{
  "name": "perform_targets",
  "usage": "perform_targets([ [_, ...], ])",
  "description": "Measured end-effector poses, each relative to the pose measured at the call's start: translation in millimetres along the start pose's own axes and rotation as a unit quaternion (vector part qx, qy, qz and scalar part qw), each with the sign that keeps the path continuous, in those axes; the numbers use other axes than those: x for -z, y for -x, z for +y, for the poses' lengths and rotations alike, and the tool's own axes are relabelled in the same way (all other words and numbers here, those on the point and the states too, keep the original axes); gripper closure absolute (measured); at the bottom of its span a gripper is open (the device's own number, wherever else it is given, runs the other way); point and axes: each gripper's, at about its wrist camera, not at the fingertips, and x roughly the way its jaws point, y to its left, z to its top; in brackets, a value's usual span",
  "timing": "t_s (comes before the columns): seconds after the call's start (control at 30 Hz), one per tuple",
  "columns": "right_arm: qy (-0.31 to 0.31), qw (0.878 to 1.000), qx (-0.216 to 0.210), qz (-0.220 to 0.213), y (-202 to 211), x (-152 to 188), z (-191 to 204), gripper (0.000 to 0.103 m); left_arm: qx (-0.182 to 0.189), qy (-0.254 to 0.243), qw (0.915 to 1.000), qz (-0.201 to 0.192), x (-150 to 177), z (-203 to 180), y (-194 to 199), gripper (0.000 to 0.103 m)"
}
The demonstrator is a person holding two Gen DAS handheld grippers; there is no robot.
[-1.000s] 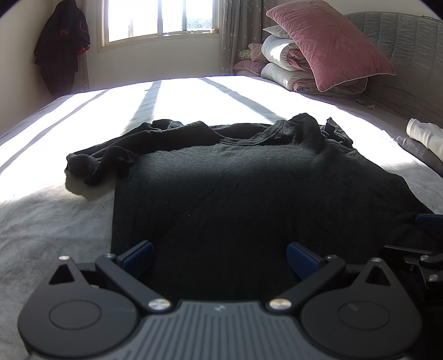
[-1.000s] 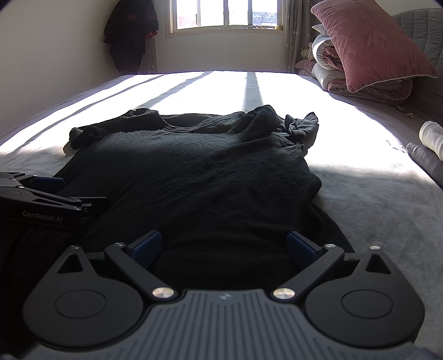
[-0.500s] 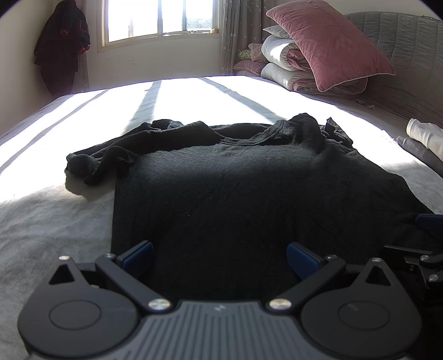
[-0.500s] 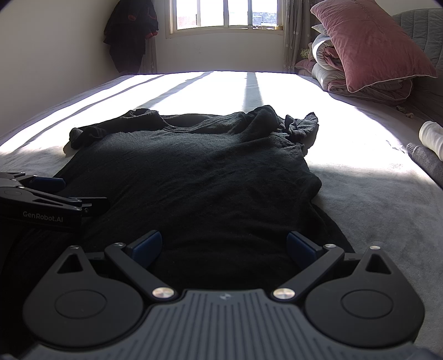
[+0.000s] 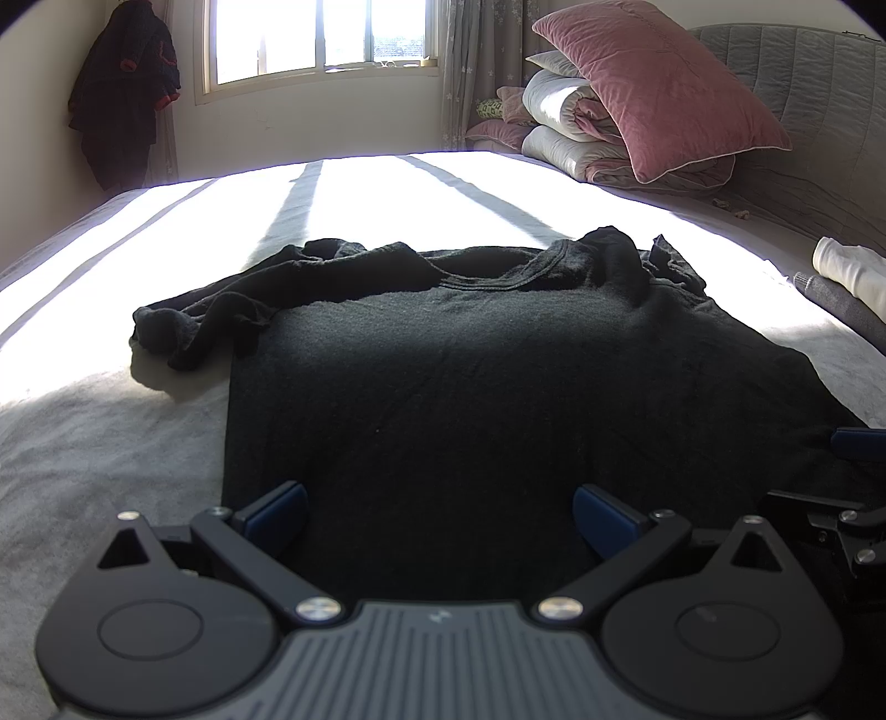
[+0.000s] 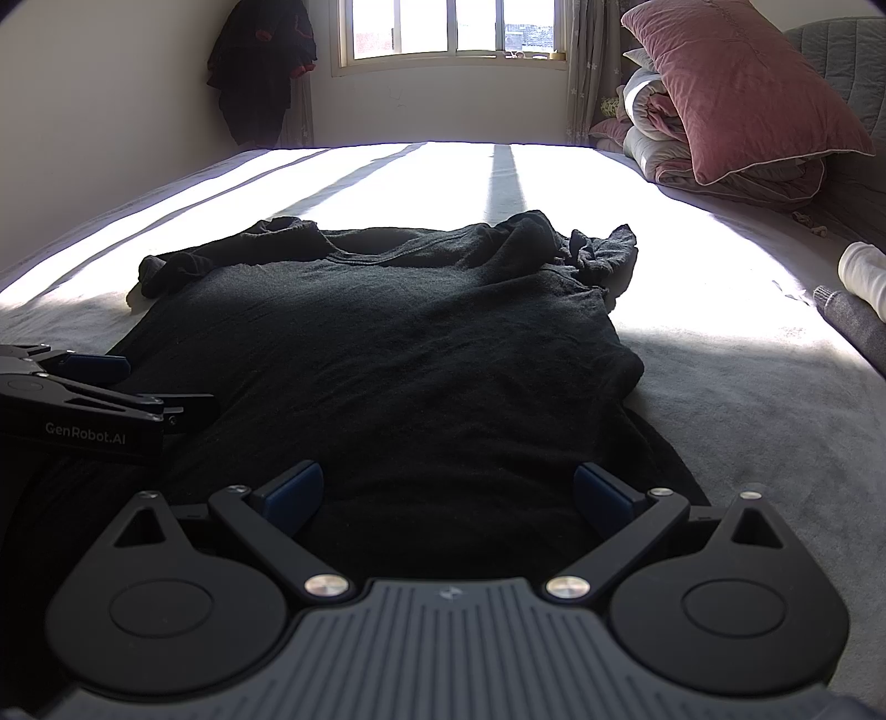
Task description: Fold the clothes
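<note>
Far left: a dark hanging jacket (image 5: pixel 124 83) in the corner by the bright sunlit window (image 5: pixel 318 41).

Your left gripper (image 5: pixel 440 512) sits low at the near hem of the black long-sleeved knit shirt (image 5: pixel 498 387). Its blue-padded fingers (image 5: pixel 277 509) are spread wide, one near the shirt's left edge, the other over the body cloth. They hold nothing.

The shirt lies flat on the pale grey bed (image 5: pixel 83 443), hem toward you, neckline at the far end. Its left sleeve is bunched and trails out onto the sunlit sheet; the right sleeve is crumpled beside the collar.

Your right gripper (image 6: pixel 448 493) is just beside the left one, also at the near hem. Its fingers (image 6: pixel 603 493) are equally wide apart and grip nothing. From its camera you see the left gripper's side (image 6: pixel 83 404) over the shirt's left edge.

Right side: a dusty pink velvet pillow (image 5: pixel 659 88) leans on a folded white and pink quilt stack (image 5: pixel 576 133). At the far right edge lies a rolled white cloth (image 5: pixel 853 271) on something dark grey.
</note>
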Motion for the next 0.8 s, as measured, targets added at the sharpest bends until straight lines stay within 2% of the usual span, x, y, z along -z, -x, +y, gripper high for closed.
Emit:
perform_targets([
  [0.8, -0.006, 1.000, -0.011, 0.001, 1.4, -0.2, -2.3, 0.002, 0.000, 0.000, 1.0000, 0.000, -0.1, 0.0, 0.1, 0.000],
])
